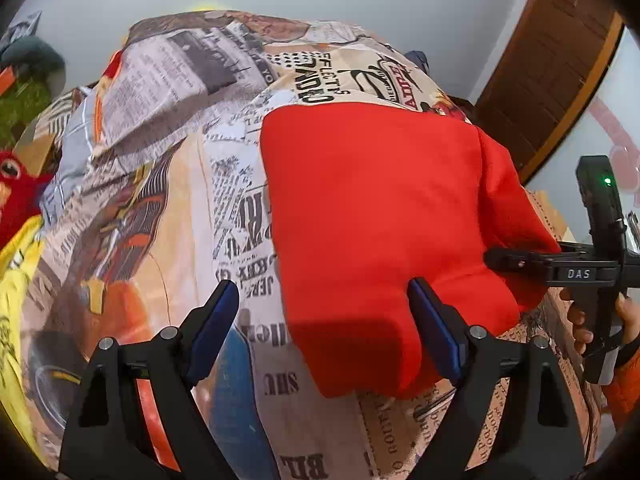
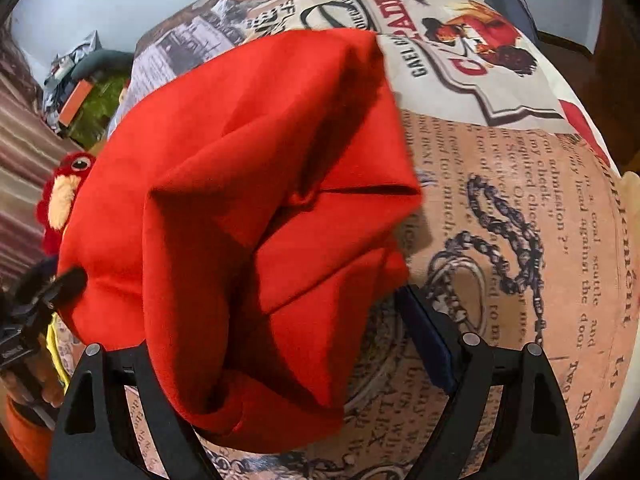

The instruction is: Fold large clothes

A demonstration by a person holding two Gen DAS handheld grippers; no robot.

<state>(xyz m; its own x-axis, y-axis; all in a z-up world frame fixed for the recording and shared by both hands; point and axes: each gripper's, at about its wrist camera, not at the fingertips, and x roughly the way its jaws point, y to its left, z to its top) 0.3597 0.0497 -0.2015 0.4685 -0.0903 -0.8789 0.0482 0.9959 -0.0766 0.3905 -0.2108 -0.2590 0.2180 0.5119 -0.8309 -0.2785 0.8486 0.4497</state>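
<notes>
Red garment (image 1: 380,216) is lying folded into a thick block on the newspaper-print bedsheet (image 1: 168,208), right of centre in the left wrist view. Left gripper (image 1: 324,312) is sitting with jaws spread wide – its right blue pad (image 1: 434,332) is pressing into the near edge of the red cloth, its left pad is over bare sheet, nothing pinched. Right gripper (image 1: 520,262) is coming in from the right side, fingers lying along the garment's right edge; in its own view the cloth (image 2: 248,240) is bunching up over the left finger and hiding it, so I cannot tell whether that one is clamped or apart. Only its right finger (image 2: 428,344) is showing, off the cloth's edge. Red plush toy (image 1: 12,196) and yellow fabric (image 1: 16,280) are sitting at the sheet's left edge, well apart from the garment.
</notes>
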